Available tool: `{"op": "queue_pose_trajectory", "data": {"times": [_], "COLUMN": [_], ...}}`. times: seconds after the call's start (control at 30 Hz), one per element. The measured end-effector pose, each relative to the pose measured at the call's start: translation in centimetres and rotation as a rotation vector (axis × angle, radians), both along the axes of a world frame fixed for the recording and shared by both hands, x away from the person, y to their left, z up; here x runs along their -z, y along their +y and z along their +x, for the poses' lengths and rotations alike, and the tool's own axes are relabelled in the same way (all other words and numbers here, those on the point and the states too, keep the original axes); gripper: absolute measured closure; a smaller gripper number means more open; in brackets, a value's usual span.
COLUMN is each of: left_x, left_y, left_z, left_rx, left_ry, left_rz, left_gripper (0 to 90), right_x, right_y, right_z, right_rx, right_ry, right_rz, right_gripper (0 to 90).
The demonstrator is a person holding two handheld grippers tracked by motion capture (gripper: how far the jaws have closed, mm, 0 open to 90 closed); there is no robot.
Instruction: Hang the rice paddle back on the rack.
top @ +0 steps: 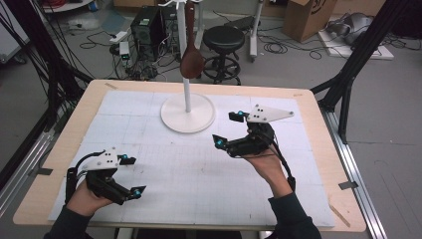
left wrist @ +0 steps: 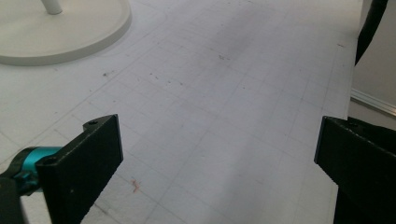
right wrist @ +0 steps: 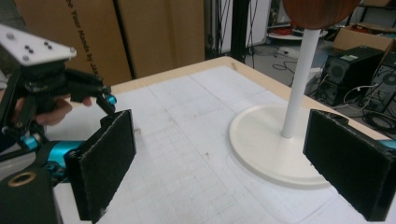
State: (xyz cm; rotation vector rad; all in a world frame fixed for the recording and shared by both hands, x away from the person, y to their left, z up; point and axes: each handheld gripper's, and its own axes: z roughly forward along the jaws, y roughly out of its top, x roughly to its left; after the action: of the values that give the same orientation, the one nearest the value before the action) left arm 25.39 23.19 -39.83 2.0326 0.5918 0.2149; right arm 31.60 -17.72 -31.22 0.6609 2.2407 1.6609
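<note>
A white stand with a round base [top: 171, 118] and a thin pole [top: 187, 92] rises at the back middle of the white grid mat [top: 189, 174]. A brown wooden spoon [top: 191, 57] hangs from the stand, bowl down. My right gripper [top: 228, 128] hovers open just right of the base, nothing between its jaws. In the right gripper view the base [right wrist: 266, 144], pole [right wrist: 299, 79] and spoon bowl [right wrist: 317, 11] lie ahead of the open right gripper [right wrist: 224, 158]. My left gripper [top: 133, 175] is open and empty near the front left. The left gripper [left wrist: 217, 154] looks across bare mat toward the base [left wrist: 60, 37].
The wooden table edge [top: 318, 124] frames the mat. Beyond the table stand a black stool [top: 224, 40], a computer tower [top: 147, 27], a cardboard box [top: 308, 17] and loose cables. Black frame legs [top: 356, 59] flank the right side.
</note>
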Motion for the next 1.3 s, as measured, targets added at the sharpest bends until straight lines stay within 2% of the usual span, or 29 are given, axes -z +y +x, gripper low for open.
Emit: {"op": "queue_pose_trajectory", "data": {"times": [0.13, 0.43, 0.87, 1.1, 1.3], "left_x": [0.0, -0.1, -0.2, -0.3, -0.3], "left_y": [0.1, 0.4, 0.5, 0.7, 0.8], "left_z": [0.1, 0.5, 0.5, 0.5, 0.4], "left_rx": [-0.006, -0.022, -0.040, -0.043, -0.048], "left_ry": [-0.002, -0.004, -0.011, -0.017, -0.021], "left_rz": [-0.007, -0.038, -0.045, -0.053, -0.061], "left_gripper": [1.7, 1.7, 1.7, 1.7, 1.7], "right_x": [0.6, 2.0, 4.6, 5.8, 6.8], "right_y": [-0.2, -1.3, -3.5, -4.4, -4.9], "right_z": [-0.6, -1.7, -3.4, -4.5, -5.0], "right_rx": [-0.009, 0.000, 0.028, 0.040, 0.043], "right_ry": [0.000, 0.022, 0.045, 0.037, 0.049], "right_rz": [-0.016, -0.018, -0.002, -0.035, -0.023], "right_gripper": [8.5, 8.5, 8.5, 8.5, 8.5]}}
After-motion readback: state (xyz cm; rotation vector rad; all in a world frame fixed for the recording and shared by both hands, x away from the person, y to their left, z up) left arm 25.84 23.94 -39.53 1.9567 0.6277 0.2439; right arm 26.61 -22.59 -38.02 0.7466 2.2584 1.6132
